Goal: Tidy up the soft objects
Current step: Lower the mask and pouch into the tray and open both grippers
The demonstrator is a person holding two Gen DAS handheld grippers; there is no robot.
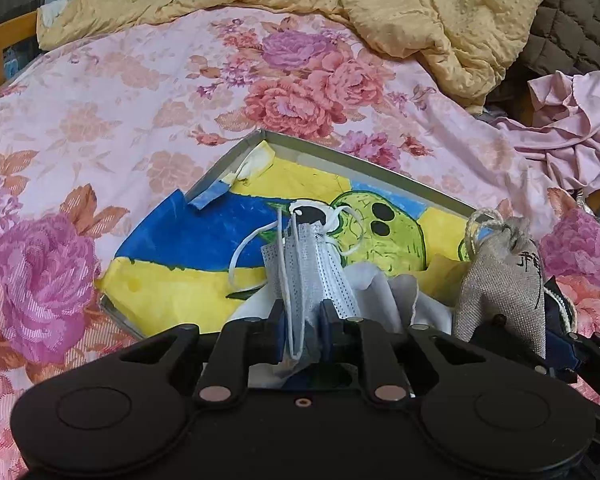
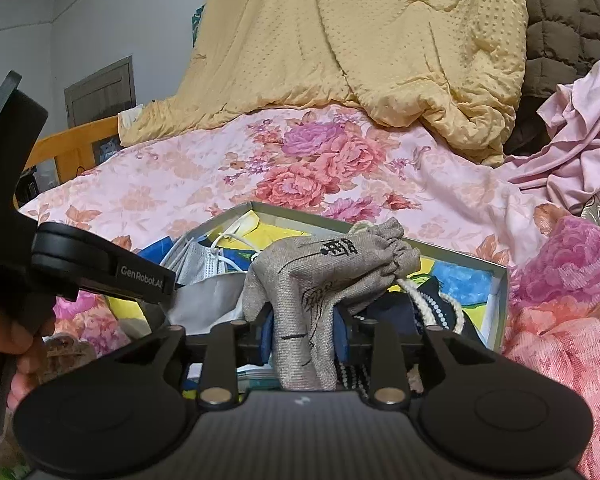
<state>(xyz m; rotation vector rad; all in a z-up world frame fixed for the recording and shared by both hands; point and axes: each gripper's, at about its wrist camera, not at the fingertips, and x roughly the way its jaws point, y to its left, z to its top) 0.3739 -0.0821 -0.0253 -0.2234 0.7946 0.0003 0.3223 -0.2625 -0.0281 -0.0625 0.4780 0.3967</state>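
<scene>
Floral bedspread, shallow box laid on it.
Face mask is pinched in left gripper; linen pouch sits, seemingly loosely, between right gripper pads.

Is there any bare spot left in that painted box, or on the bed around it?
In the painted box, the far-left stretch of blue and yellow floor is free, between the torn corner and the face mask. Its near-right end is crowded by white cloth and the linen drawstring pouch. The floral bedspread lies bare left of the box, up to the yellow quilt.
</scene>
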